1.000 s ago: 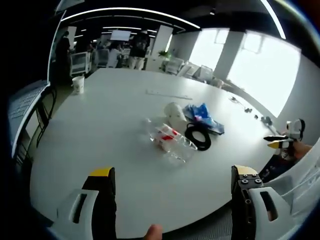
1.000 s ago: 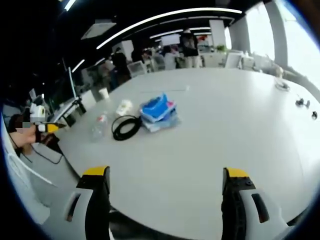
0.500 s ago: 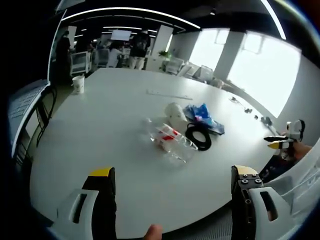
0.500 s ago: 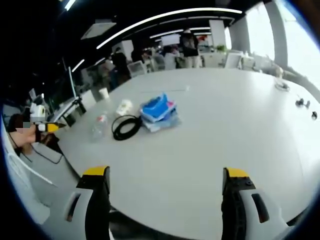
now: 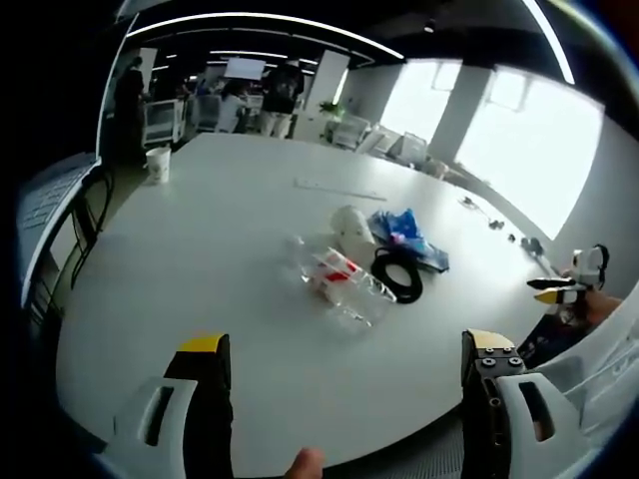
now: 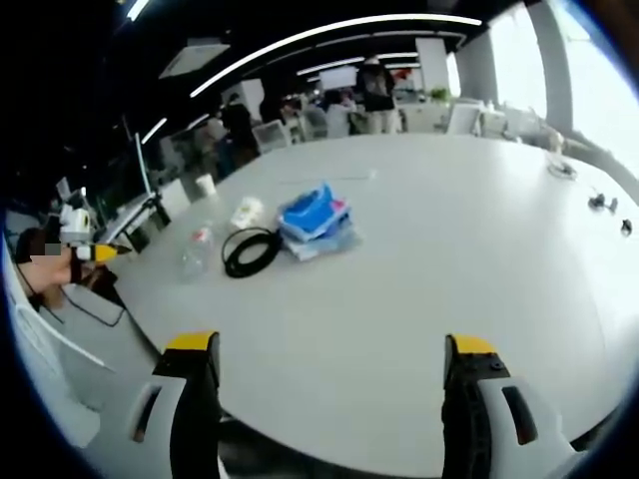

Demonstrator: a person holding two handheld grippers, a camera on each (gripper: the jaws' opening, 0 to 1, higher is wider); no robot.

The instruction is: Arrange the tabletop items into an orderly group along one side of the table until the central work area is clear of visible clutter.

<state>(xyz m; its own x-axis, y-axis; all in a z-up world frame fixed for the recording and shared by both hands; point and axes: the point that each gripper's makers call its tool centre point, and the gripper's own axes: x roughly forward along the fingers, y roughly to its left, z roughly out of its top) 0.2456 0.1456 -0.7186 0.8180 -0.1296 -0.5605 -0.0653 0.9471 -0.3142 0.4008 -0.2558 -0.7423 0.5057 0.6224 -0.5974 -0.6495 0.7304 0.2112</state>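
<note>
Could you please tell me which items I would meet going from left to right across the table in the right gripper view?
Clear plastic bottle → coiled black cable → blue bag, which lies right beside the cable. The white cup stands farther back, roughly level with the bottle.

The red label on the bottle [image 5: 337, 282] is too small to read.

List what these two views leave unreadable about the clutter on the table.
- Clear bottle, left gripper view: red label too small to read; in the right gripper view it is a tiny blur.
- Blue bag, right gripper view: contents hidden by its own folds.
- White cup, left gripper view: too far to tell if anything is inside.
- Small objects by the table's far edge, right gripper view: too small to identify.
</note>
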